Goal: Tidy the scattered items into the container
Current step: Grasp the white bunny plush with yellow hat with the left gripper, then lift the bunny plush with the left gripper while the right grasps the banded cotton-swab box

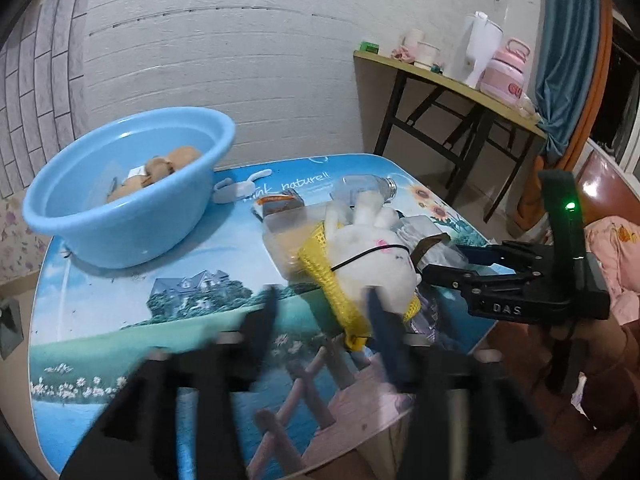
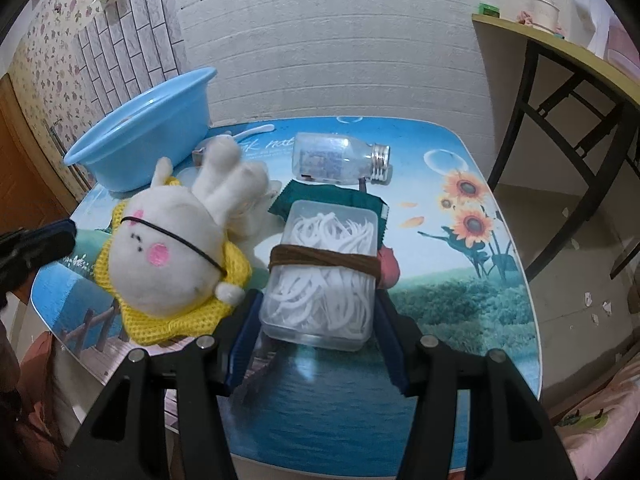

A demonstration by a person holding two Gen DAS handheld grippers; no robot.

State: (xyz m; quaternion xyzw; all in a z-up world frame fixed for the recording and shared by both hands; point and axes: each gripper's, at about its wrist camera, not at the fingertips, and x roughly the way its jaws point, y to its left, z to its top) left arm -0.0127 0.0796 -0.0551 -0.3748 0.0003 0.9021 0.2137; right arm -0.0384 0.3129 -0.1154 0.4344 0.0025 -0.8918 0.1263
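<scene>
A clear plastic box of white floss picks (image 2: 320, 280), bound with a brown band, sits between the pads of my right gripper (image 2: 318, 308), which press on its two sides. A white plush rabbit (image 2: 164, 256) on yellow mesh lies just left of it. In the left wrist view my left gripper (image 1: 324, 308) is blurred and open over the table, its right finger close to the plush rabbit (image 1: 372, 264), nothing between the fingers. The blue basin (image 1: 120, 232) stands at the back left with brown items inside. My right gripper (image 1: 444, 258) reaches in from the right.
A clear bottle (image 2: 336, 158) with a silver cap lies on its side behind a green packet (image 2: 320, 196). A white hook-shaped piece (image 1: 236, 190) and an orange packet (image 1: 280, 202) lie near the basin. A folding side table (image 1: 460, 80) with a pink jug stands at the right.
</scene>
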